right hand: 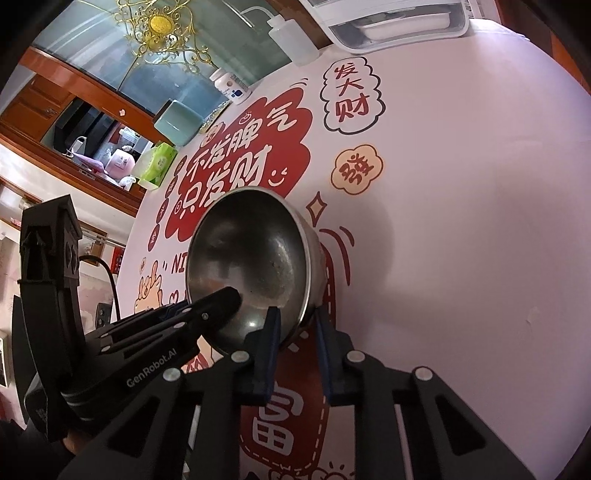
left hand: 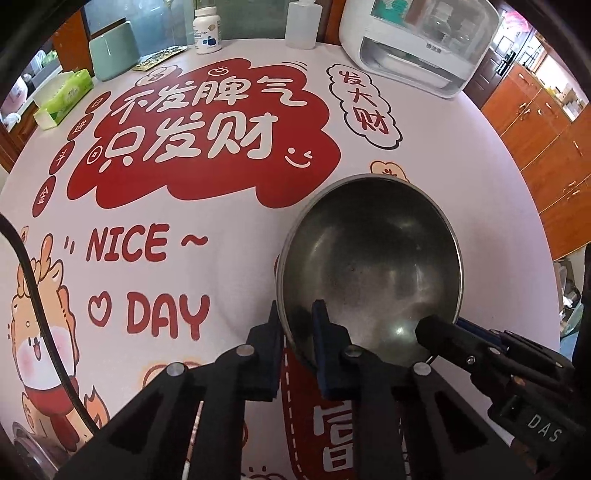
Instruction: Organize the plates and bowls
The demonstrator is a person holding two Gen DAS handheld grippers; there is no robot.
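Note:
A steel bowl [left hand: 369, 258] sits on the pink printed tablecloth [left hand: 229, 258], its dull, empty inside facing up. My left gripper [left hand: 297, 321] is shut on the bowl's near-left rim, one finger inside and one outside. In the left wrist view the right gripper [left hand: 443, 332] comes in from the lower right and clamps the rim there. In the right wrist view the bowl [right hand: 255, 258] looks tilted, and my right gripper [right hand: 297, 325] pinches its near-right wall. The left gripper [right hand: 221, 302] holds the bowl's left side.
At the far edge stand a white appliance [left hand: 417, 44], a clear squeeze bottle [left hand: 301, 22], a white pill bottle [left hand: 207, 29], a pale green container [left hand: 110, 51] and a green tissue box [left hand: 62, 96]. A black cable [left hand: 37, 280] crosses the left. Something metallic [left hand: 26, 450] shows at bottom left.

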